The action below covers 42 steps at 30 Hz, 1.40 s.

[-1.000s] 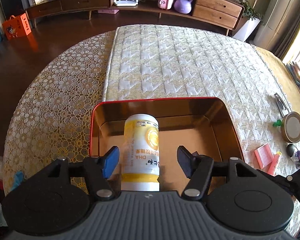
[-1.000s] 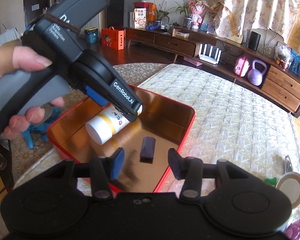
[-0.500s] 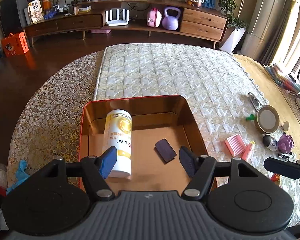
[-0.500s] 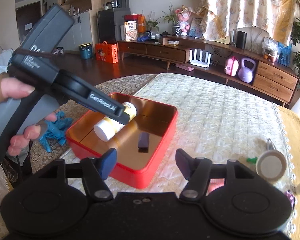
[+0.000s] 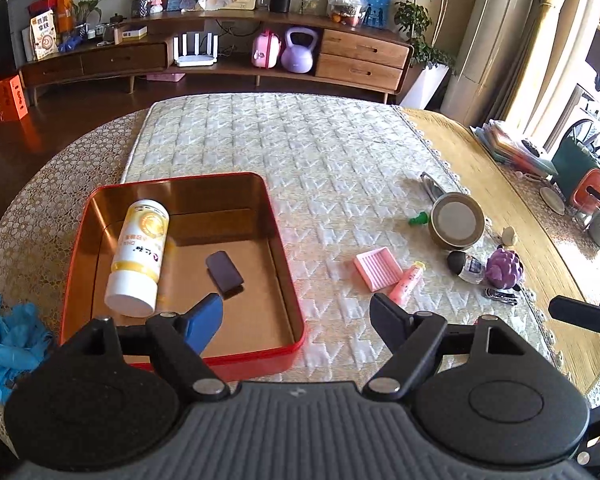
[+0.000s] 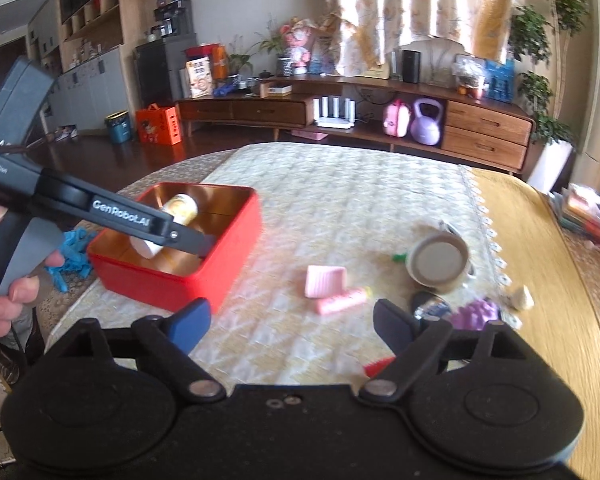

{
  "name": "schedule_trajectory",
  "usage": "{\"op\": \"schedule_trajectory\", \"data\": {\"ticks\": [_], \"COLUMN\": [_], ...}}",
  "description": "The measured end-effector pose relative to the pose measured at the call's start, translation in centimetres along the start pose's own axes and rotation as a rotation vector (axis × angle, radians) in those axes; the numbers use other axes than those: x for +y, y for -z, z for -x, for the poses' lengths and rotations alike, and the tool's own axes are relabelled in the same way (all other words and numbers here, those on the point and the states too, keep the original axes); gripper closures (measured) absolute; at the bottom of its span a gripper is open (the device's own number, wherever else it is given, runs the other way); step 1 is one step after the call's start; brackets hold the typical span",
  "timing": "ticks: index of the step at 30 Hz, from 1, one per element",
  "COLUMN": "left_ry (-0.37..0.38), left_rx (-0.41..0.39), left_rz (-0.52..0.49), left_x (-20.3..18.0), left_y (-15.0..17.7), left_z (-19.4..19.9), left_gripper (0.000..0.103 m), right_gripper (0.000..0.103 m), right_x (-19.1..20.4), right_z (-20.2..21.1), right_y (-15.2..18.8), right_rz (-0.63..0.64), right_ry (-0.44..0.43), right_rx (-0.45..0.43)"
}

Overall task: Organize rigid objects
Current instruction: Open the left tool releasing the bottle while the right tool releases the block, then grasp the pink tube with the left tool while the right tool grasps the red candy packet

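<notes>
Left hand-held gripper (image 5: pixel 296 316) empty, jaws opening over red tin (image 5: pixel 288 280), yellow-and-white bottle (image 5: pixel 138 258) lying inside beside dark case (image 5: pixel 224 272) seen only from left wrist, right hand-held gripper (image 6: pixel 290 318) empty, jaws opening above worktop (image 6: pixel 332 196), person's hand (image 6: pixel 8 292) visible only from right wrist

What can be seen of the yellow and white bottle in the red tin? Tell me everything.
The bottle is a plastic-looking cylinder, white at both ends with a yellow label, a round gold emblem and printed characters. It lies on its side along the left part of the red tin, flat white end toward the camera, resting on the gold-coloured floor. It looks closed and intact. A small dark flat block lies apart to its right. No gripper touches it.
</notes>
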<state>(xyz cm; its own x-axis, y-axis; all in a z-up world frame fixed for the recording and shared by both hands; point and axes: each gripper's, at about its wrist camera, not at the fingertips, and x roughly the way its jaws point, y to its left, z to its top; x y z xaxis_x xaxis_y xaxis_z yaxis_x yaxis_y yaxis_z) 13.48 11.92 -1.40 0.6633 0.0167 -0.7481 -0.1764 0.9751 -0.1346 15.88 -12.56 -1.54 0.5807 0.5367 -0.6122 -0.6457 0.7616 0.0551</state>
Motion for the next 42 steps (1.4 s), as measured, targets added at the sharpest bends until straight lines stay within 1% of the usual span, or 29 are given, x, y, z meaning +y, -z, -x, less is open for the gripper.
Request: {"op": "schedule_trajectory", "data": {"ticks": [2, 4, 7, 13, 18, 24, 28, 30, 34, 40, 42], "left_ry": [0.011, 0.031, 0.053, 0.086, 0.084, 0.082, 0.089, 0.08, 0.093, 0.088, 0.095], "left_rx": [-0.027, -0.038, -0.048, -0.055, -0.041, -0.013, -0.022, -0.015, -0.009, -0.028, -0.032], "left_rz": [-0.006, -0.005, -0.016, -0.052, -0.108, -0.152, -0.195, -0.206, -0.21, -0.278, -0.297], "left_x": [-1.2, -2.2, -3.8, -6.7, -8.9, -10.2, -11.0, -11.2, -11.3, -12.0, -12.2], "left_y": [0.3, 0.6, 1.1, 1.7, 2.4, 2.8, 2.5, 2.3, 2.0, 2.0, 2.1], "left_z": [0.1, 0.0, -0.3, -1.7, -4.0, -6.9, -8.3, -9.2, -10.6, -11.9, -12.1], "left_gripper": [0.02, 0.02, 0.02, 0.02, 0.02, 0.02, 0.02, 0.02, 0.02, 0.02, 0.023], "right_gripper": [0.008, 0.004, 0.001, 0.001, 0.002, 0.004, 0.008, 0.011, 0.018, 0.027, 0.03], "right_x": [-0.9, -1.7, -2.8, -4.7, -5.7, -6.0, -6.1, -6.1, -6.0, -6.0, -6.1], "right_z": [0.6, 1.0, 1.6, 1.4, 0.8, -0.4, -1.5, -2.1, -3.1, -4.3, -4.7], "right_y": [0.6, 1.3, 2.4, 4.6, 5.6, 6.3, 6.5, 6.6, 6.8, 6.8, 6.6], "right_rz": [-0.02, -0.027, -0.037, -0.052, -0.054, -0.025, -0.016, -0.013, -0.005, 0.012, 0.011], "right_ry": [0.004, 0.018, 0.031, 0.069, 0.081, 0.083, 0.08, 0.076, 0.071, 0.064, 0.059], "right_rx": [-0.01, -0.018, -0.022, 0.011, 0.035, 0.063, 0.086, 0.097, 0.116, 0.127, 0.133]}}
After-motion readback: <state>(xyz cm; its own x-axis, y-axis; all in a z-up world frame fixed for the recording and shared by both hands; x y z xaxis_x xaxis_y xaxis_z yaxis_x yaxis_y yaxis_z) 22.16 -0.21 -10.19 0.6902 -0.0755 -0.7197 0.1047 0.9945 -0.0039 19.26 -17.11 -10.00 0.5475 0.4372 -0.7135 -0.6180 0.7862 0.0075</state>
